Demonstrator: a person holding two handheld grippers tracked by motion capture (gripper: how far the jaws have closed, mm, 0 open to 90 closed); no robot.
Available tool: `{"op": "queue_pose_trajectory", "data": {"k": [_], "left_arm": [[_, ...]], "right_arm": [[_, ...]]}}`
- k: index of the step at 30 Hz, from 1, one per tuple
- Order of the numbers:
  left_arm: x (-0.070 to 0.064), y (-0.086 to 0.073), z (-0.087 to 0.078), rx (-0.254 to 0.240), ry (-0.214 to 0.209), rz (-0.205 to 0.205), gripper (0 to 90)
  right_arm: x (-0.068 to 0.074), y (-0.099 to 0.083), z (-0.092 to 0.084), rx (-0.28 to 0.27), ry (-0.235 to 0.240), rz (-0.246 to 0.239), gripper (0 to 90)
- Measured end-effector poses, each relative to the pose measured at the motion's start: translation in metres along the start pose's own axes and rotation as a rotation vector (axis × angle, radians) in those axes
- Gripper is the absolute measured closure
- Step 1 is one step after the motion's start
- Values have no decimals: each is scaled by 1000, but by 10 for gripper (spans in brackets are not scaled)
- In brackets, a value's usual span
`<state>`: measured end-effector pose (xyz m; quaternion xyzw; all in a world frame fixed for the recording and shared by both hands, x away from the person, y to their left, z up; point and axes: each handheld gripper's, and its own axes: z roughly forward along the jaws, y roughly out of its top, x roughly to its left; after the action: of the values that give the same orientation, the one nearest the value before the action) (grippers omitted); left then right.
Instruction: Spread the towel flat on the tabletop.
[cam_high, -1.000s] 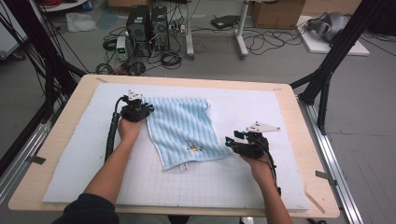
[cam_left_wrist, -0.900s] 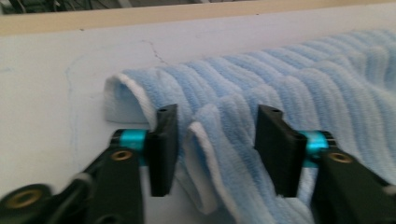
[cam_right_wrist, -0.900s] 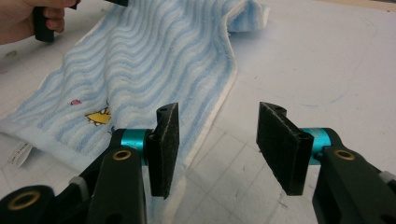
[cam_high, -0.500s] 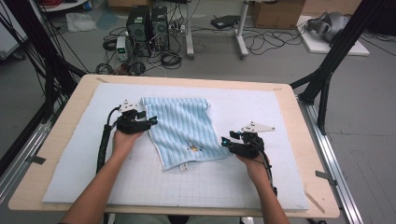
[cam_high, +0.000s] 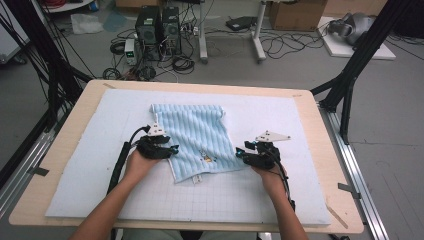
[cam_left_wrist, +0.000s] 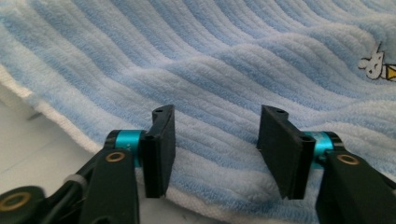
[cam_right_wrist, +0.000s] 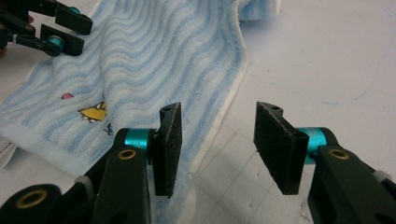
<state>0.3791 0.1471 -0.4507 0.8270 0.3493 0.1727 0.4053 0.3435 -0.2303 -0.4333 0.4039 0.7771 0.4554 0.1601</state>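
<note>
We have a light blue striped towel lying on the white foam mat that covers the wooden table, a little left of the table's middle, with its far edge toward the back and its near edge, where a small white label sticks out, toward us. It looks like a single flat layer with some waves and a slight roll at the far right corner, so we judge that no fold has been made yet and the whole folding job is still ahead. Our left gripper sits at the towel's left edge, about halfway down its length; in the left gripper view its jaws are spread apart over the ribbed cloth near the white hem, with nothing pinched between them. Our right gripper is at the towel's right edge near the front corner; in the right gripper view its jaws are also spread, straddling the hem, with the small yellow embroidered figure off to one side. So we are placed for a grasp on both sides but hold nothing. What is left, as we see it, is closing on both edges, lifting, and carrying one end over the other.
</note>
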Motion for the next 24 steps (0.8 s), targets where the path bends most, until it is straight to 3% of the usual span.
{"op": "queue_pose_trajectory", "data": {"k": [2, 4, 5, 6, 9, 10, 12, 14, 15, 17, 24], "left_arm": [[-3, 0, -1, -8, -6, 33, 617], [-6, 0, -1, -12, 12, 82, 854], [-3, 0, -1, -12, 16, 62, 862], [1, 0, -1, -13, 47, 58, 865], [21, -3, -5, -34, 125, -48, 864], [26, -3, -6, -41, 149, -56, 863], [33, -5, -11, -63, 145, -112, 830], [36, -5, -15, -84, 120, -169, 623], [37, -6, -18, -98, 95, -186, 586], [36, -6, -24, -113, 92, -185, 505], [33, -15, -42, -175, -2, -162, 464]], "right_arm": [[-1, 0, 0, 1, 1, 6, 513], [0, 0, 1, 4, 4, 3, 512], [1, 0, 1, 6, 2, 5, 512], [1, 0, 1, 7, 5, 0, 513], [2, 0, 2, 9, 3, -4, 513], [3, 0, 2, 11, 2, -3, 512], [3, 0, 3, 12, 3, 0, 513], [3, 0, 4, 4, 6, 1, 513], [4, 0, 4, 1, 9, 8, 512], [5, 1, 6, -3, 13, 17, 512], [7, 17, 28, -2, -8, 25, 516]]}}
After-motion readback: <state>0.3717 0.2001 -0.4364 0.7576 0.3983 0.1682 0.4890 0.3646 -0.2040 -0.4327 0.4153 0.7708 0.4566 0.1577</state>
